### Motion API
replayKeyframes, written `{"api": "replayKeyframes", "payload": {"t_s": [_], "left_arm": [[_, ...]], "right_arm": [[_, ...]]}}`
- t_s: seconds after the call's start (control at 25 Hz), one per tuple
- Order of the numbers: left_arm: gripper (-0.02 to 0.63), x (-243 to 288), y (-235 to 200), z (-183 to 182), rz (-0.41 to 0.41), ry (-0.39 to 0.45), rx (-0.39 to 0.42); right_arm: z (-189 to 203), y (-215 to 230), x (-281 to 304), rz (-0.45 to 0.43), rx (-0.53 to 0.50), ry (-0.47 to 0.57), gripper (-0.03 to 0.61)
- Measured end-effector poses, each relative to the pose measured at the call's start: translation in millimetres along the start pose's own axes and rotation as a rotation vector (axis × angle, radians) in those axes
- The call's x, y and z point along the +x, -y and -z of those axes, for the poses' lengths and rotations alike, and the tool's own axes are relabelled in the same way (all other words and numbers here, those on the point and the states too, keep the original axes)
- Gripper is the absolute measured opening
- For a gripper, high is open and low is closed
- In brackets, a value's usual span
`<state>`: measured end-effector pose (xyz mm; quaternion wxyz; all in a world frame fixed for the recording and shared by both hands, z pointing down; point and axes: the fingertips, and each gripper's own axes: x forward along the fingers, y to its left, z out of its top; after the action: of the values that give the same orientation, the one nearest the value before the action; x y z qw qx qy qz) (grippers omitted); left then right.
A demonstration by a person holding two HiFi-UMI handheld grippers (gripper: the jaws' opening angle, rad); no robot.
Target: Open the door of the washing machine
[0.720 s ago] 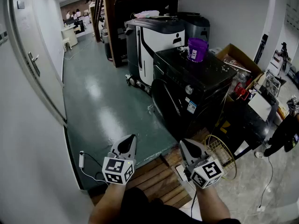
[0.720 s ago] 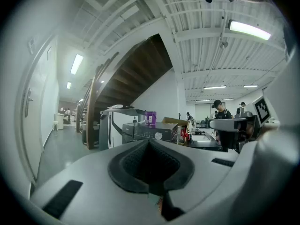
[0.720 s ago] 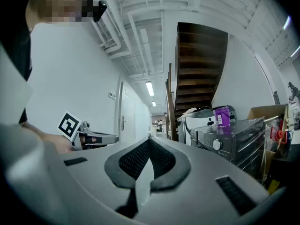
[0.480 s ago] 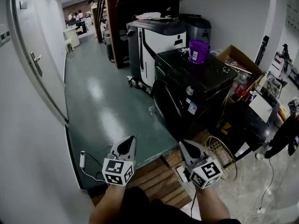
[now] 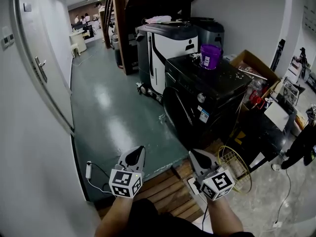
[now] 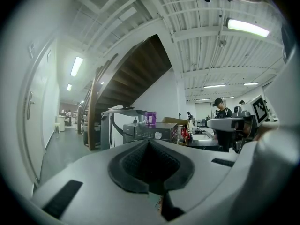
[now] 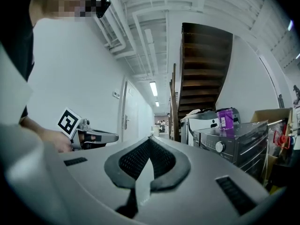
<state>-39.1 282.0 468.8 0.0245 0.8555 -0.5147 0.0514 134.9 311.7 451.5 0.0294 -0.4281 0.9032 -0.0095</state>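
Both jaws closed and empty, left gripper (image 5: 134, 158) and right gripper (image 5: 202, 160), we stand well short of the washing machine (image 5: 202, 100); next we approach its door (image 5: 177, 113).

I read the head cam as looking fwd and steeply down, w/ the washing machine (image 5: 205, 102) well ahead, centre-right. L and R gripper cams ride low, facing about level along their own jaws toward it. All 3 views share it, plus the purple container (image 5: 211, 56) on top and the staircase (image 5: 118, 23).
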Motion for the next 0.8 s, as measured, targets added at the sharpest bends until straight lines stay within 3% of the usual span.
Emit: {"api": "replayKeyframes", "payload": {"t_s": [0.24,0.4,0.64,0.8], "left_arm": [[0.017,-4,-3,-4,-0.012,0.011,-0.014],[0.020,-8,-8,-2,-0.031,0.003,-0.028],[0.026,-11,-6,1,-0.029,-0.011,-0.021],[0.097,-12,-6,2,-0.022,-0.013,-0.029]], "right_arm": [[3,-2,3,-0.015,0.089,-0.008,0.015],[5,-1,4,-0.007,0.082,-0.011,0.025],[-2,-7,6,-0.038,0.097,0.024,0.130],[0,-8,6,-0.041,0.088,0.014,0.184]]}}
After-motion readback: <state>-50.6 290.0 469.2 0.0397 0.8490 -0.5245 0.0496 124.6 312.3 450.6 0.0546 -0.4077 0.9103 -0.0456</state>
